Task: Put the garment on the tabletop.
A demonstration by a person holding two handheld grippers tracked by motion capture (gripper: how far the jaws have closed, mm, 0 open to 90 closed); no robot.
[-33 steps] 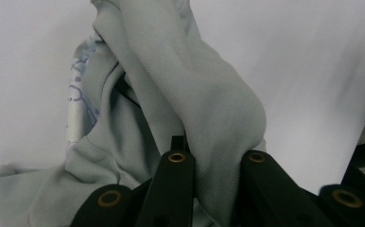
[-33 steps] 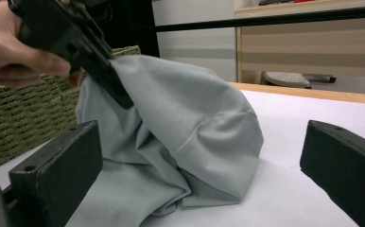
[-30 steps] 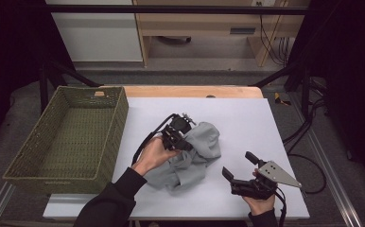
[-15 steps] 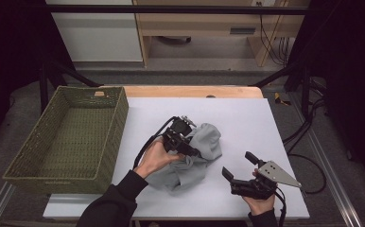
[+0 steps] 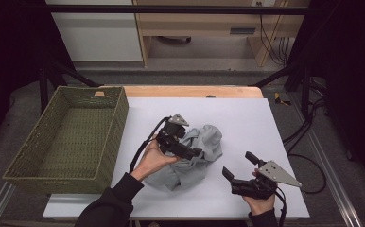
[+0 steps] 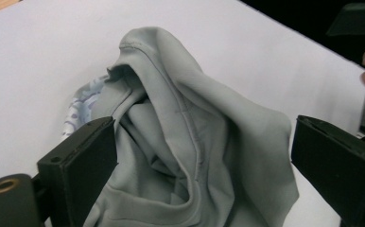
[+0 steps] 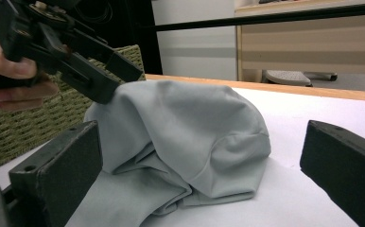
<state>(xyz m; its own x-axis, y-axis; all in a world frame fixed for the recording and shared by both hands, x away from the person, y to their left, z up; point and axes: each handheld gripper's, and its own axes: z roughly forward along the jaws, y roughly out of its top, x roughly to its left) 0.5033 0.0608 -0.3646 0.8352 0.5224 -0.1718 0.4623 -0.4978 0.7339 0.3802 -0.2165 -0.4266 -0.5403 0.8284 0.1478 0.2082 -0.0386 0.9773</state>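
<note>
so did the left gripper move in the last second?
Yes, slightly: the left gripper edged right over the grey garment, away from the wicker basket.

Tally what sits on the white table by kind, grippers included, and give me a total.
Grey garment, crumpled: 1
Green woven basket: 1
Hand-held grippers: 2, the left gripper over the garment, the right gripper beside it
Total: 4

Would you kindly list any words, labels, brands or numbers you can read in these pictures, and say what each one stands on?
No text can be read.
Woven basket: a small pale tag on its far rim, too small to read.
Grey garment: a patterned lining at its edge, no letters visible.
</note>
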